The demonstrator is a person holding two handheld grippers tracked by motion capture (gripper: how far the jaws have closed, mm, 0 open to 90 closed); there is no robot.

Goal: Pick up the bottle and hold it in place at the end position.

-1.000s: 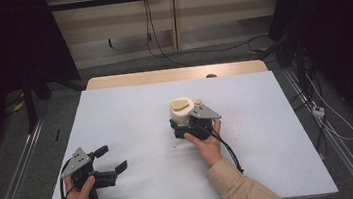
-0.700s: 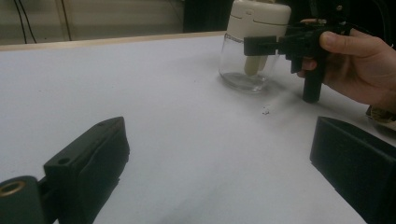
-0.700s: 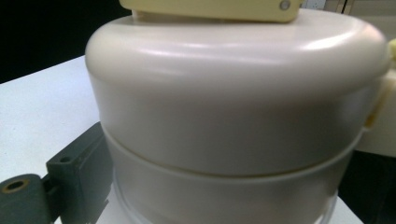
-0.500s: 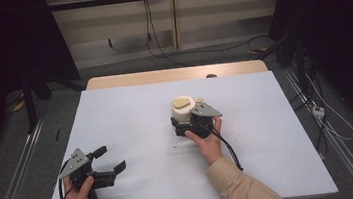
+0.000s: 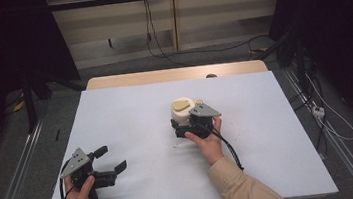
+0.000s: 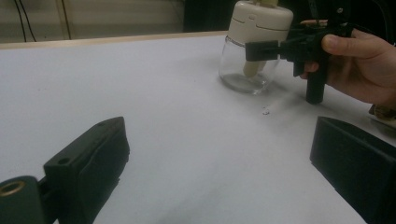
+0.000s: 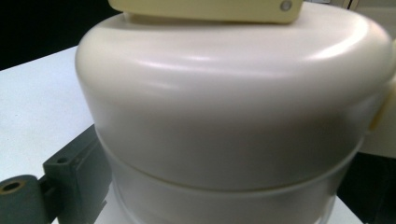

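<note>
jar point(image 5: 182, 113): 1 | gripper: 2 — left gripper point(image 5: 111, 158), right gripper point(image 5: 179, 126) | table point(image 5: 131, 114): 1

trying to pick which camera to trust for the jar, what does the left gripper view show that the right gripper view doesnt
Left gripper view: the jar's clear glass base standing on the white table, the person's right hand holding the right gripper at the jar, and the left gripper open with nothing between its jaws.

Right gripper view: a very close look at the seam where cap meets glass.

Both: the jar's cream cap and the table.
</note>
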